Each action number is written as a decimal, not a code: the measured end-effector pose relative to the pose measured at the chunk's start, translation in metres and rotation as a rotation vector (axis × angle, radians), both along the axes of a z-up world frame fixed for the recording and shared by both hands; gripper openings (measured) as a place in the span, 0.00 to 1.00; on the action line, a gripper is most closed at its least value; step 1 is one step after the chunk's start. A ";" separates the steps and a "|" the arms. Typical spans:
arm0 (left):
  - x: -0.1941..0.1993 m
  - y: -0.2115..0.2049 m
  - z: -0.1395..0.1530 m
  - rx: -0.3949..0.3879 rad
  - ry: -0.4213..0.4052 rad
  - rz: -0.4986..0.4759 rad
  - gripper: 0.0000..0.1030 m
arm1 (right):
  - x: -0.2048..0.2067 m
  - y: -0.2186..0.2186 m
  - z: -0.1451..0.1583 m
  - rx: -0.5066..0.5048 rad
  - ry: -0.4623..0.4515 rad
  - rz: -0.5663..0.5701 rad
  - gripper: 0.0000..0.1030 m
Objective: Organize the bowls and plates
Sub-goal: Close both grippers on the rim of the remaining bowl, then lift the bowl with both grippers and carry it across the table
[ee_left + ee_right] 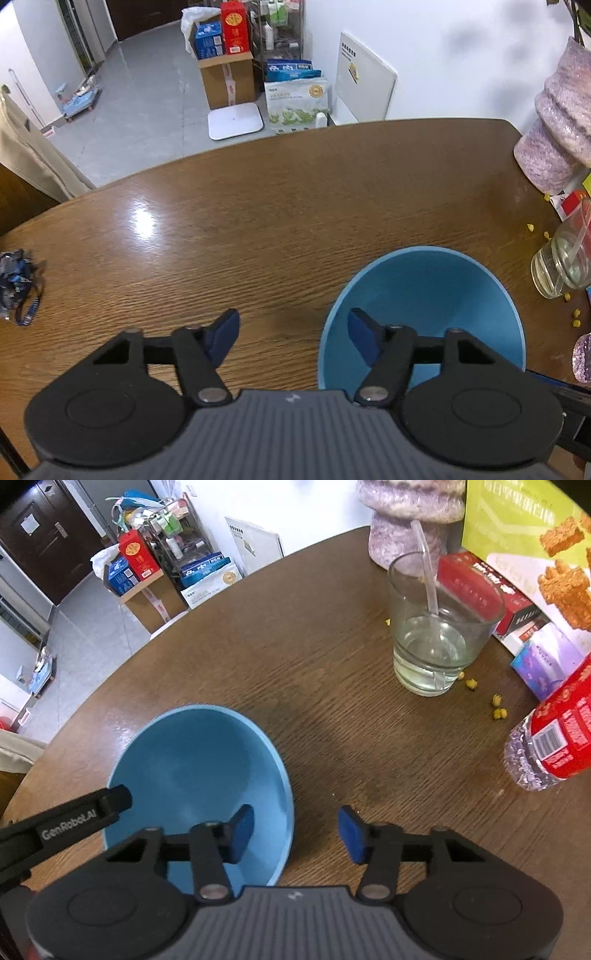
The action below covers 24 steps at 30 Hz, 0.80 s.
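While a lanyard (pixel 20 286) lies at the worktop's (pixel 258 221) left edge, both spread-apart hand-held grippers, left (pixel 293 332) and right (pixel 295 829), straddle the blue bowl's (pixel 424 295) rim; drinking glass (pixel 436 642), crumbs (pixel 498 707) and bottle (pixel 550 746) crowd the right edge.

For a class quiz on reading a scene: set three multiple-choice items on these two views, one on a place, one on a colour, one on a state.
1. Where do the yellow crumbs lie?
A. in the bowl
B. on the table by the glass
C. on the floor

2. What colour is the bowl?
A. blue
B. red
C. white

3. How do the right gripper jaws stand?
A. shut on the bowl
B. shut on nothing
C. open astride the bowl's rim

Answers: 1 B, crumbs dot the table near the glass. 2 A, blue in both views. 3 C, one finger is inside the bowl, one outside, wide apart.
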<state>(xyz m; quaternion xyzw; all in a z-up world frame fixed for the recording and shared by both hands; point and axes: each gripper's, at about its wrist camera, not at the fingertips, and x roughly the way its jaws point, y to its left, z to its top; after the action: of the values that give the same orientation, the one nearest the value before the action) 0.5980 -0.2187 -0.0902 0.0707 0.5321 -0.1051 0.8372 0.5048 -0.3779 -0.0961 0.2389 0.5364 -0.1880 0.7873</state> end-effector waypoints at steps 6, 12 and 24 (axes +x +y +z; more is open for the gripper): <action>0.006 -0.005 -0.015 -0.040 0.037 -0.023 0.35 | 0.004 -0.003 -0.011 0.020 0.002 0.001 0.19; 0.004 -0.010 -0.017 -0.073 0.036 -0.065 0.18 | 0.004 -0.006 -0.018 0.057 -0.015 0.007 0.06; -0.003 0.000 -0.003 -0.085 0.007 -0.065 0.18 | -0.003 0.010 -0.002 0.020 -0.044 0.022 0.06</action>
<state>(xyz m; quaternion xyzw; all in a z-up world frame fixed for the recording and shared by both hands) 0.5947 -0.2191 -0.0932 0.0519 0.5274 -0.1548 0.8338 0.5018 -0.3679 -0.0983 0.2449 0.5235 -0.1684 0.7985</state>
